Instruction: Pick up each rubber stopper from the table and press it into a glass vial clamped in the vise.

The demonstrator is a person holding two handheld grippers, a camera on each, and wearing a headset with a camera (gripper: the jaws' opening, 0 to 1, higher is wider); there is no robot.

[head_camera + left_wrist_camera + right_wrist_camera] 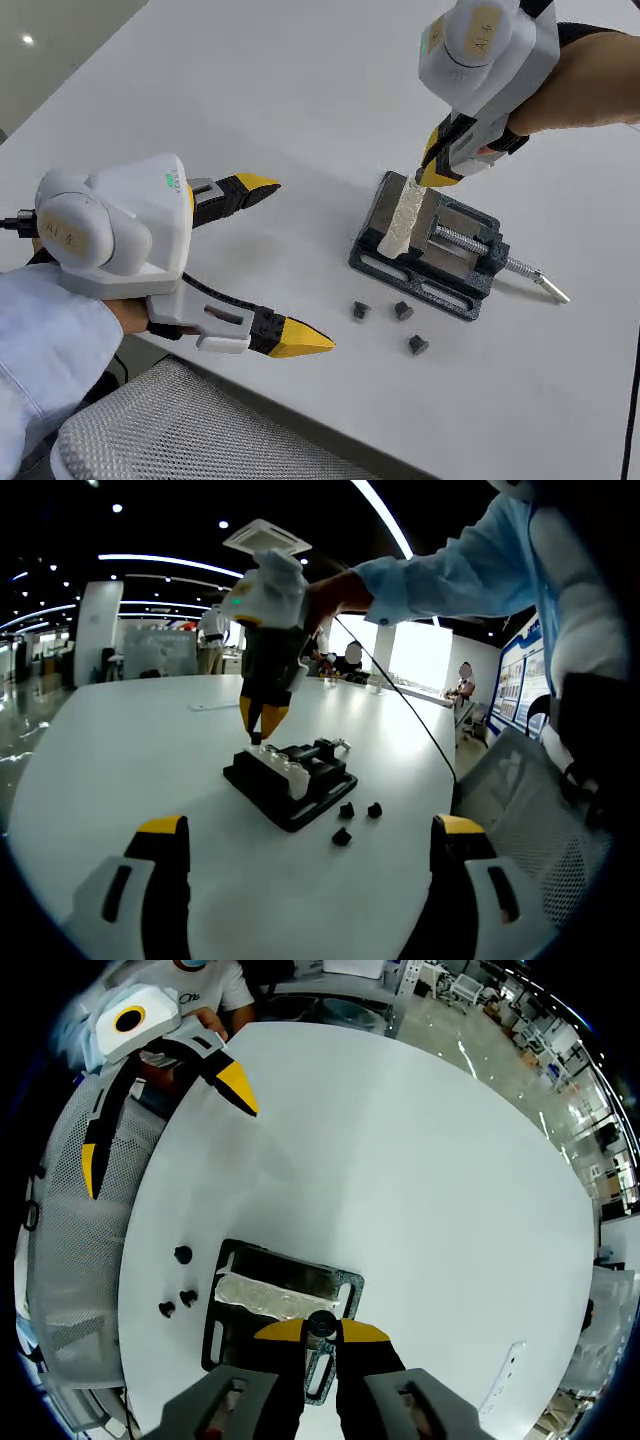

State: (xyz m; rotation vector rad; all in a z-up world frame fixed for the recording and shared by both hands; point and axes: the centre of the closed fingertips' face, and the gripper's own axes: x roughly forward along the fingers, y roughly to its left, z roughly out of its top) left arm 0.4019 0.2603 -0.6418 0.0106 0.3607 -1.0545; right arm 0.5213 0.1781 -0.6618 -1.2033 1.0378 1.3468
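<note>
Tan sticker (62,232) on left gripper (300,263), second tan sticker (483,30) on right gripper (436,178) (characters too blurred to read)

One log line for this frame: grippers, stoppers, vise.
right gripper: shut on stopper, above vials in vise | left gripper: open, apart from vise | loose stoppers: three on table

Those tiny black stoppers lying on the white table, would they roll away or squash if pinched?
Probably very light: each small black rubber stopper is tiny beside the dark metal vise. They look stubby, so rolling far seems unlikely. Being rubber, they would likely give slightly rather than crack.
</note>
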